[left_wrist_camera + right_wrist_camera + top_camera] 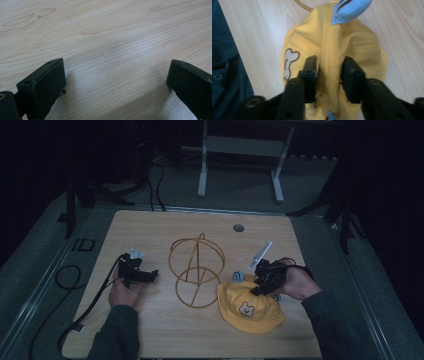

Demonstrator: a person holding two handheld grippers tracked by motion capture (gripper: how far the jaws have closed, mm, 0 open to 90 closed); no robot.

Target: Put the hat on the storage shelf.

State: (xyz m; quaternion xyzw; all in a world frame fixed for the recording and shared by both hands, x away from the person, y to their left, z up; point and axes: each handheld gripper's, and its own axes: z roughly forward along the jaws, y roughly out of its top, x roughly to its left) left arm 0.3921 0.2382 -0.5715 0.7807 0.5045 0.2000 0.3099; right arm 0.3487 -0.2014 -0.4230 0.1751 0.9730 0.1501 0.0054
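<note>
In the high view a pale wooden bench [150, 320] fills the middle of the frame, with a person's two forearms coming in from the bottom edge. At centre stands a wire frame [195, 270] of thin golden hoops, a rounded cage above a flat ring lying on the wood. Just right of that ring, in the lower right of the bench, lies a yellow hat [250, 307] with a small white bear patch [246, 309] on its front and a light blue ear [238, 276] at its upper left edge.

The right gripper [261, 285] sits on the upper edge of the hat, held in the right hand [295, 280]. In the right gripper view its two black fingers [310, 72] pinch a raised ridge of yellow fabric along the crown seam — cloth is bunched between them, and the hat [362, 47] spreads out to either side, the bear patch [289, 62] at left and the blue ear [349, 10] at the top of the frame. A dark sleeve [227, 75] fills the left side.

The left gripper [150, 275] rests left of the wire frame, well apart from the hat, in the left hand [125, 292], with its black cable [90, 307] trailing toward the lower left. In the left gripper view its fingers [47, 85] are spread wide — bare bench [112, 50] between them, nothing held.
</note>
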